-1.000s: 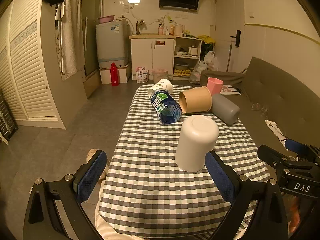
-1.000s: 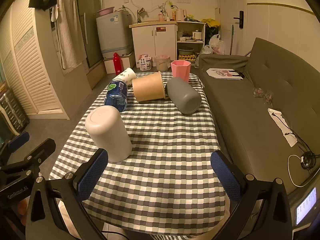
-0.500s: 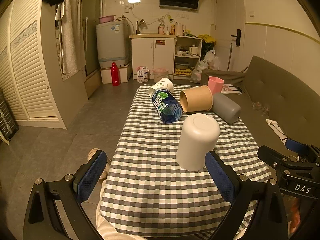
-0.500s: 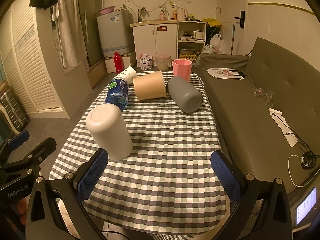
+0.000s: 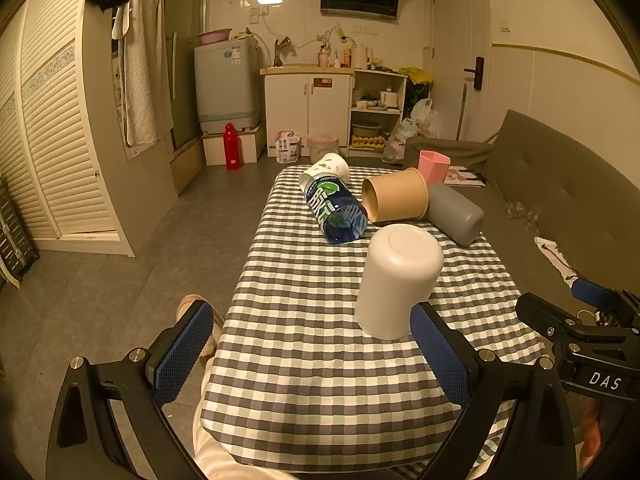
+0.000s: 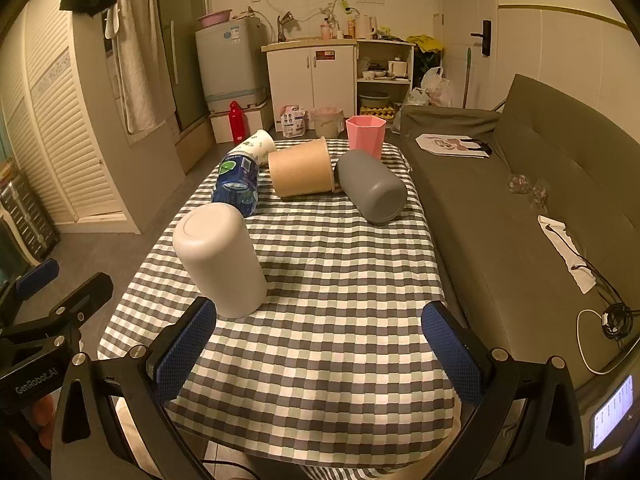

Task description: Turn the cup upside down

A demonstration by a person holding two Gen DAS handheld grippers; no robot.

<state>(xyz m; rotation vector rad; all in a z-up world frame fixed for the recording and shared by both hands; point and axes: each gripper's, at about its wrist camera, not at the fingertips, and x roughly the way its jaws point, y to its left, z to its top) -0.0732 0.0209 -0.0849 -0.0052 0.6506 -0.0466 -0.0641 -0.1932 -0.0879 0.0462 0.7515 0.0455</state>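
A white cup [image 5: 396, 280] stands upside down, base up, on the checked tablecloth [image 5: 312, 344]; it also shows in the right wrist view [image 6: 220, 260]. My left gripper [image 5: 312, 352] is open and empty, held back from the cup, with its right pad [image 5: 436, 356] just in front of the cup's lower right. My right gripper [image 6: 320, 348] is open and empty near the table's front edge, the cup beyond its left pad [image 6: 184, 348].
Further back lie a blue bottle [image 5: 334, 210], a white paper cup [image 5: 330, 166], a brown paper cup [image 5: 396, 200] and a grey cup [image 5: 454, 212], all on their sides. A pink cup [image 6: 365, 134] stands upright at the far edge. A grey sofa [image 6: 520, 200] runs along the right.
Both grippers have drifted back slightly from the table. The white cup stands as before and both grippers stay open.
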